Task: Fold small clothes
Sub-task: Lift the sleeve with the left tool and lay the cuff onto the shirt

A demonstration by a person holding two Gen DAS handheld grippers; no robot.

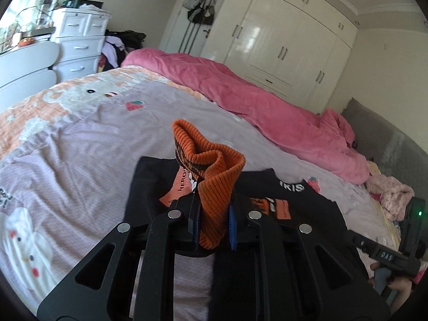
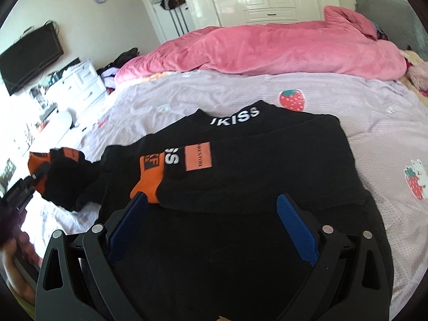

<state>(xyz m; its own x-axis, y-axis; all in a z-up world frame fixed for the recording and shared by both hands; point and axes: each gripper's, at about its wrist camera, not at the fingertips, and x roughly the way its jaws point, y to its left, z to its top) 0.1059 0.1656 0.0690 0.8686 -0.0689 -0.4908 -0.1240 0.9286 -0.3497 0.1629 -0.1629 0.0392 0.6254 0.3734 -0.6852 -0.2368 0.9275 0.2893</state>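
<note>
The black sweater (image 2: 240, 165) lies spread on the bed (image 2: 374, 139), its collar with white lettering toward the pink duvet (image 2: 267, 48) and its hem nearest the right wrist camera. One sleeve is already folded across the chest, its orange ribbed cuff (image 2: 147, 184) resting on the black body just beside the near-left blue pad. An orange rectangular patch (image 2: 198, 157) sits on that sleeve, next to more white letters. The other sleeve trails off the sweater's left side, lifted clear of the sheet, and ends in a second orange cuff (image 1: 214, 187).

The left tool (image 1: 214, 224) is clamped tight on that second cuff: the ribbed orange knit is pinched between its two blue pads and bunches up above them, while the black sleeve hangs below. In the right wrist view the same tool (image 2: 34, 176) shows at the far left edge, blurred, with the cuff in it.

The right tool (image 2: 214, 222) stands wide apart over the lower part of the sweater, with nothing between its pads (image 2: 294, 227); whether they touch the fabric cannot be told.

The bed sheet is pale lilac with strawberry prints (image 2: 291, 100). Behind the duvet stands a white wardrobe (image 1: 281, 42), and to the left a white chest of drawers (image 1: 80, 42)
</note>
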